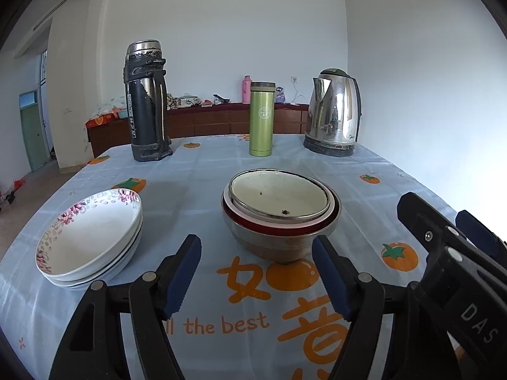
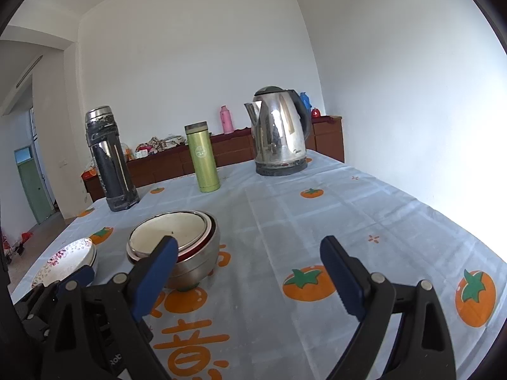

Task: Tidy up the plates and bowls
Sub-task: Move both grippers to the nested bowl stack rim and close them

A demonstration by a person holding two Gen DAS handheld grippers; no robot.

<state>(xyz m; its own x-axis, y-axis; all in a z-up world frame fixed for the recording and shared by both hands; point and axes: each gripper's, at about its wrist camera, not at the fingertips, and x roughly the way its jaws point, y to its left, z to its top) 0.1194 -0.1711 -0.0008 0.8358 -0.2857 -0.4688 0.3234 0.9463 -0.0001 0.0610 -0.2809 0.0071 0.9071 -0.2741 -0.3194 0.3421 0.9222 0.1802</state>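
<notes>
Bowls are sitting nested just ahead of the left gripper, whose jaws are standing wide and empty; plates are lying stacked to its left. Right gripper is likewise gaping, holding nothing. Nudging the steel outer bowl could be tipping the tilted stack. The top bowl is holding only a few crumbs.

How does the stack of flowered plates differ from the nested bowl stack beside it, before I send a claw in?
The plate stack is shallow, wide and white with pink flowers on the rims; the bowl stack is deeper and plain, a metal outer bowl holding a red-rimmed one and a cream one. The plates sit tilted, their open side facing the camera; the bowls' rims look less tilted. The cream bowl shows dark specks; the top plate looks clean. Both rest untouched on the tablecloth.
</notes>
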